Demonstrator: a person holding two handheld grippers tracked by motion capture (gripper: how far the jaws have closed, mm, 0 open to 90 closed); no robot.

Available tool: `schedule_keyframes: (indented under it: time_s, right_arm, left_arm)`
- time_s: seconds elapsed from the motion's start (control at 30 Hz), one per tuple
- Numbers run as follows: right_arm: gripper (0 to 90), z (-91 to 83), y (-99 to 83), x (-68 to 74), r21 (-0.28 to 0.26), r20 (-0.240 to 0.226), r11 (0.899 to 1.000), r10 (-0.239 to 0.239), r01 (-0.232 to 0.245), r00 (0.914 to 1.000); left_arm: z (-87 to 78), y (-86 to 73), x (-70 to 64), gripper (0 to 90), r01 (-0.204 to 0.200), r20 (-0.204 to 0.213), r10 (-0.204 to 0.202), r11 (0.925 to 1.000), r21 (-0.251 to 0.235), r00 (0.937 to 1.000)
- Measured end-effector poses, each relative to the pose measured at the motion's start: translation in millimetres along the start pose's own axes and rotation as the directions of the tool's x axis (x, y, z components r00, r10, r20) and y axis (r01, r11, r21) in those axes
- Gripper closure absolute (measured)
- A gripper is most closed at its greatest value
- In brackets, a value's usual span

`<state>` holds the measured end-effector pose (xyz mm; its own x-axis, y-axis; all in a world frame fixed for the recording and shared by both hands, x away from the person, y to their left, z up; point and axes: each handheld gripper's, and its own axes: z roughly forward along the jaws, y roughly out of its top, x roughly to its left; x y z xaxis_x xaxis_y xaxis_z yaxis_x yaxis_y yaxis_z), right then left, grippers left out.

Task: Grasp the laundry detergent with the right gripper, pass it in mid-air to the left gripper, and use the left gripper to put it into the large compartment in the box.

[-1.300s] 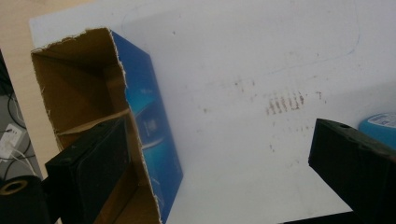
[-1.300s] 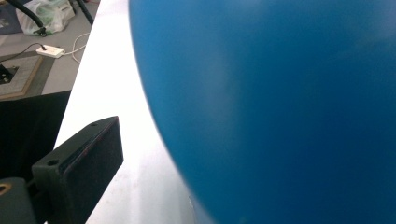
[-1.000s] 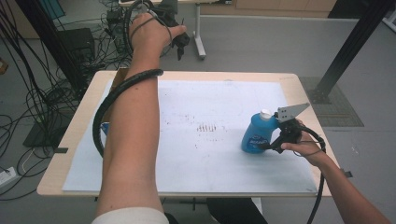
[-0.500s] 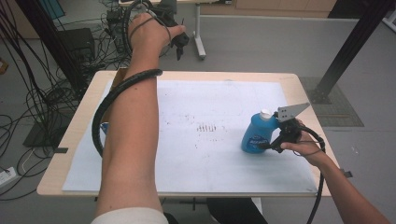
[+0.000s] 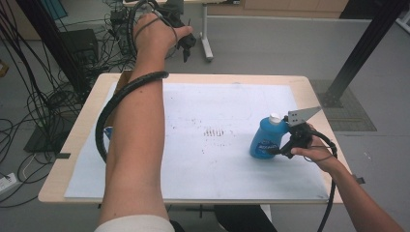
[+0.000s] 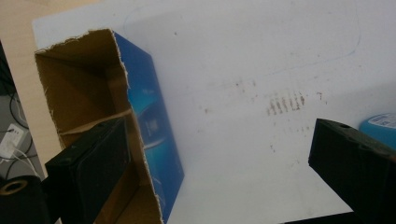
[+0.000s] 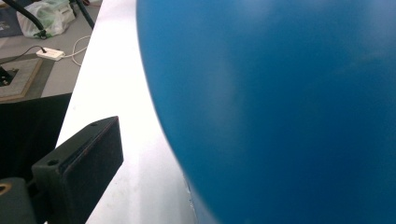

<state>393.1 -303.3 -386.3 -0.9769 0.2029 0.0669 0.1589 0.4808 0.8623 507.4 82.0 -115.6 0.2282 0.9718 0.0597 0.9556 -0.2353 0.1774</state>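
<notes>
The right gripper [image 5: 276, 151], held in the person's right hand [image 5: 316, 153] at the near right of the table [image 5: 63, 166], is set against the lower body of the blue bottle [image 5: 265, 137]; in the right gripper view one black jaw stands clear at the left and the bottle's wall [image 7: 280, 102] bulges past it, the second jaw being hidden, so whether the jaws have closed on it cannot be told. The bottle stands upright on the white sheet [image 5: 212, 164], right of centre, its white cap [image 5: 274, 117] uppermost. Its smooth, rounded plastic body is judged slippery and somewhat yielding, its weight depending on a fill that cannot be seen; a hold across the broad lower body, or at the narrower shoulder beneath the cap, seems the surest, with moderate pressure so that the wall does not buckle. Farther off, at the table's left edge, an open cardboard box [image 6: 109, 126] with blue printed sides and a torn rim lies on the sheet, a sliver of it [image 5: 108, 132] visible beside the raised left forearm in the high view. The left gripper [image 5: 183, 41] is lifted high beyond the far edge, its jaws spread wide and grasping nothing in the left gripper view. The box looks light and easily crushed.
</notes>
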Motion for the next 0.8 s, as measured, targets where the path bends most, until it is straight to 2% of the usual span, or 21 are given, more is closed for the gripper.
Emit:
schedule_keyframes:
  time_s: [0.8]
  right_arm:
    - [1.7, 2.5, 0.2, 0.9, -0.006, 0.011, 1.000, 0.000, 0.000, 0.9999]
  left_arm:
    - [-0.2, -0.9, 0.4, 5.8, 0.001, 0.001, -0.001, 1.0000, -0.001, 1.0000]
